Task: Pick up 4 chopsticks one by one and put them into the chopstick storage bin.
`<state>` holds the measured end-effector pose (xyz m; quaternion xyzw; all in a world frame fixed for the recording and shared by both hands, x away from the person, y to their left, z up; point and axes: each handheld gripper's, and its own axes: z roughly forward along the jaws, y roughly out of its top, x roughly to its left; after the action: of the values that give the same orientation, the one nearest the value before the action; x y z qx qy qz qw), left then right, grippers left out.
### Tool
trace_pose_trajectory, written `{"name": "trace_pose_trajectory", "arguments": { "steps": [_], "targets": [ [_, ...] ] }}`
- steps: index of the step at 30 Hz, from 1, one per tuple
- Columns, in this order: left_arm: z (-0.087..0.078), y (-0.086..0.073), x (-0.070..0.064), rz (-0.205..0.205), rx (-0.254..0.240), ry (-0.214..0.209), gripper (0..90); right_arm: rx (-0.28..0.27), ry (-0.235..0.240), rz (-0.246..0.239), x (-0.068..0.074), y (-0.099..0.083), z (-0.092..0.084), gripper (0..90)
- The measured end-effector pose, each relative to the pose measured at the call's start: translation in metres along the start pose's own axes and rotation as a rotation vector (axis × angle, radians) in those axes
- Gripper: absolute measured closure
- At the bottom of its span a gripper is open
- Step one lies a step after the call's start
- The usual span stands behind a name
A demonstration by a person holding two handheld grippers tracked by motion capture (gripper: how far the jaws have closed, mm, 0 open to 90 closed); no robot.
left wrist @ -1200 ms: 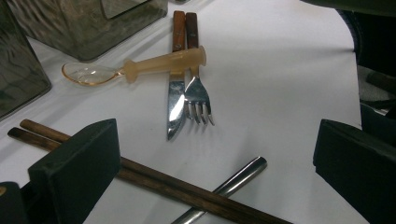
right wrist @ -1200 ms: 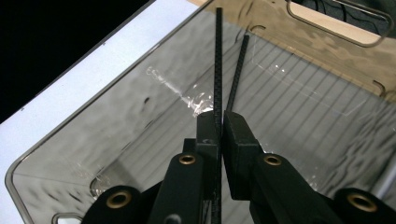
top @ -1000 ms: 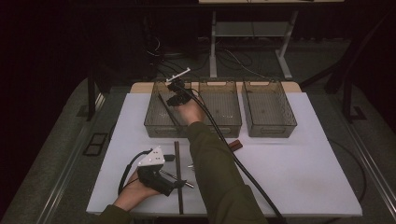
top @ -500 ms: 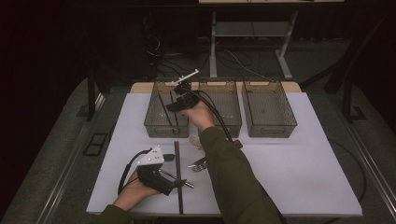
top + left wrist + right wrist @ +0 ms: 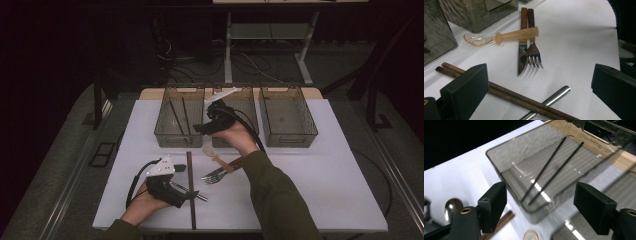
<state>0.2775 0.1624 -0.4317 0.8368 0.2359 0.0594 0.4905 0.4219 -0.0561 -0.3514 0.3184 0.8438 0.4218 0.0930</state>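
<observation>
White worktop [image 5: 325, 190] spread across the high view, with three clear plastic bins in a row along its far edge. Left bin [image 5: 179, 122] holding two thin black chopsticks [image 5: 549, 171], lying side by side on its ribbed floor, clearly seen in the right gripper view. Middle bin [image 5: 245, 107] and right bin [image 5: 287, 117] set just beside it.

Right hand-held gripper [image 5: 205, 127] hovering above the near rim between the left and middle bins, jaws wide apart and just been opening, nothing between them; in its own view the black chopsticks lying in the bin beyond the gap. Left hand-held gripper [image 5: 192, 192] resting low near the front edge of the worktop, jaws spread wide, gripping nothing.

Pair of brown wooden chopsticks [image 5: 506, 93] stretched across the worktop right in front of the left jaws, crossing over a shiny metal rod [image 5: 554, 97]. Farther off, a wooden-handled knife [image 5: 523, 50] and wooden-handled fork [image 5: 533, 47] lying parallel and touching, with an amber translucent spoon [image 5: 501, 37] laid across both handles, bowl pointing toward the bins
</observation>
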Motion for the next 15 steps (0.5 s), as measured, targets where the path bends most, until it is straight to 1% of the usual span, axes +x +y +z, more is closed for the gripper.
{"name": "trace_pose_trajectory", "arguments": {
  "steps": [2, 3, 5, 6, 7, 8, 9, 11, 12, 15],
  "targets": [
    [0.001, 0.000, 0.000, -0.006, -0.001, 0.005, 0.5, -0.012, -0.003, 0.003, -0.002, -0.008, -0.010, 22.6],
    [0.001, 0.000, -0.001, -0.011, 0.003, 0.007, 0.5, -0.017, -0.005, 0.003, -0.002, -0.013, -0.014, 19.2],
    [0.002, -0.001, 0.000, -0.008, 0.006, 0.010, 0.6, -0.032, -0.025, -0.017, -0.003, -0.023, -0.024, 18.1],
    [0.002, -0.001, 0.000, -0.010, 0.010, 0.012, 0.6, -0.036, -0.035, -0.014, -0.003, -0.028, -0.028, 15.1],
    [0.002, -0.001, 0.000, -0.015, 0.010, 0.013, 0.6, -0.043, -0.033, -0.016, -0.005, -0.032, -0.033, 13.0],
    [0.002, -0.001, 0.000, -0.016, 0.010, 0.014, 0.6, -0.043, -0.036, -0.018, -0.006, -0.037, -0.038, 12.7],
    [0.002, -0.001, 0.000, -0.017, 0.011, 0.016, 0.5, -0.051, -0.048, -0.019, -0.008, -0.042, -0.042, 11.0],
    [0.002, -0.001, 0.000, -0.018, 0.011, 0.025, 0.6, -0.057, -0.069, -0.014, -0.011, -0.052, -0.052, 11.0],
    [0.002, -0.001, 0.000, -0.014, 0.016, 0.028, 0.6, -0.056, -0.090, -0.012, -0.014, -0.059, -0.058, 10.9],
    [0.002, -0.001, 0.002, -0.012, 0.023, 0.034, 0.6, -0.061, -0.095, -0.004, -0.020, -0.074, -0.072, 11.0]
  ]
}}
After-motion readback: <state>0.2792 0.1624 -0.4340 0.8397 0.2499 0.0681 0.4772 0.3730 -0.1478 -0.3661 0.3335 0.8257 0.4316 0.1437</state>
